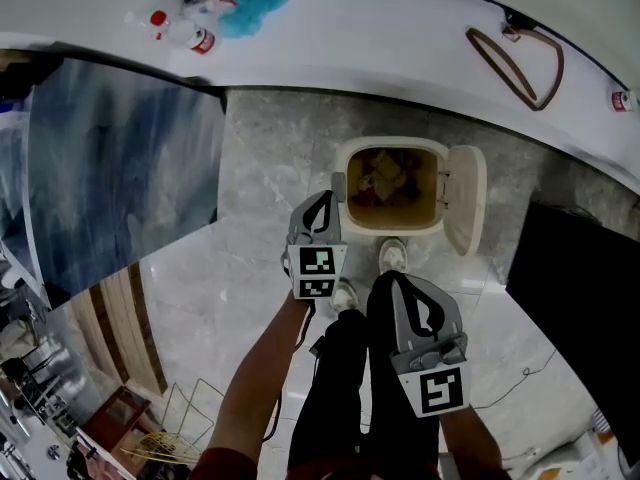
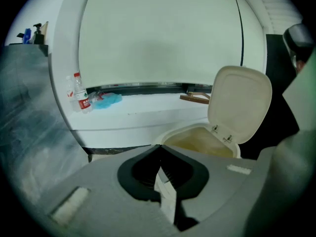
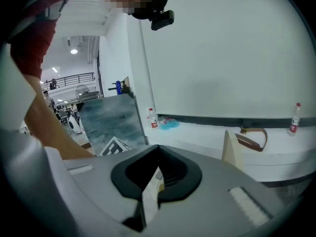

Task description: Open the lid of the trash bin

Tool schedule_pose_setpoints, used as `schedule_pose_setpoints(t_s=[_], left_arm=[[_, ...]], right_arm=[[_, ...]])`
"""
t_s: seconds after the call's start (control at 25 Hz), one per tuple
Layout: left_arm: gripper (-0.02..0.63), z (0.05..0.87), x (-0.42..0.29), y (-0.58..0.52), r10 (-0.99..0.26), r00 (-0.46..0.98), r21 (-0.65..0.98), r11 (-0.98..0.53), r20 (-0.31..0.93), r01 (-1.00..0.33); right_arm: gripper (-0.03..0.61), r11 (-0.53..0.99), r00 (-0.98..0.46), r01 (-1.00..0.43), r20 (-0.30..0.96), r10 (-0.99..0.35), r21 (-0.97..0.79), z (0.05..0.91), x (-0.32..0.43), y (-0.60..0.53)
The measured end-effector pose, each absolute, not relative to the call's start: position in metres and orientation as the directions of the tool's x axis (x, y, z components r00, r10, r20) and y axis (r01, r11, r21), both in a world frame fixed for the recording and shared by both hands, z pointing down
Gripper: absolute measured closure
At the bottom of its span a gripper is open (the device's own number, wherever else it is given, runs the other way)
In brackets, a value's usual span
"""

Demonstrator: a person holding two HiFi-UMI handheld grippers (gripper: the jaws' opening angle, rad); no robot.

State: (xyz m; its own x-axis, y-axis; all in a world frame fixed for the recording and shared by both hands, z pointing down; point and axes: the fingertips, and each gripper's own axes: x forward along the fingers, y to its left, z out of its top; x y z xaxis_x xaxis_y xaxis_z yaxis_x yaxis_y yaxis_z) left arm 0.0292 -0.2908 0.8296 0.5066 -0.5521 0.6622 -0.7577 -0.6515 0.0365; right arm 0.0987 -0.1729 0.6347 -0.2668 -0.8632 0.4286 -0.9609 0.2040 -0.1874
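**Bin open, both claws closed and empty**

In the head view only the rim of the bin (image 1: 391, 230) shows, and its body is hidden below. The contents are a brownish jumble too dim to name. The bin is cream plastic with a rounded rectangular mouth. It stands on grey marble-like floor below a white curved ledge (image 1: 380, 38). The lid (image 1: 466, 200) is smooth with rounded corners and stands swung open at 3 o'clock of the mouth.

The left gripper (image 1: 326, 198) has its tip at 9 o'clock of the rim, and I cannot tell whether it touches. Its jaws are pressed together with nothing between them. In its own view the grey body covers the bin's lower part.

The right gripper (image 1: 401, 282) is at 6 o'clock of the bin, well apart from it. Its jaws are also together and empty. Its own view hides the bin behind the body and shows only the lid, edge-on.

A shoe (image 1: 393, 254) peeks out between the grippers. On the ledge lie a brown strap (image 1: 520, 63) in a loop, clear bottles (image 1: 185, 30) and a blue crumpled thing (image 1: 252, 3). A black shape (image 1: 575, 298) at 3 o'clock is cut off by the frame.
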Motion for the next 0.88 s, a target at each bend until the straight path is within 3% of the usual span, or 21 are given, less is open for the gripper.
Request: schedule_pose_setpoints(t_s=[0.64, 0.88], left_arm=[[0.614, 0.672, -0.022, -0.238, -0.676, 0.475, 0.053, -0.545, 0.564, -0.837], [0.614, 0.596, -0.050, -0.218, -0.735, 0.478, 0.043, -0.526, 0.481, -0.850]], right_arm=[[0.578, 0.204, -0.215, -0.976, 0.361, -0.907, -0.070, 0.533, 0.112, -0.179], [0.578, 0.277, -0.249, -0.960, 0.312, -0.917, 0.048, 0.484, 0.101, -0.177]])
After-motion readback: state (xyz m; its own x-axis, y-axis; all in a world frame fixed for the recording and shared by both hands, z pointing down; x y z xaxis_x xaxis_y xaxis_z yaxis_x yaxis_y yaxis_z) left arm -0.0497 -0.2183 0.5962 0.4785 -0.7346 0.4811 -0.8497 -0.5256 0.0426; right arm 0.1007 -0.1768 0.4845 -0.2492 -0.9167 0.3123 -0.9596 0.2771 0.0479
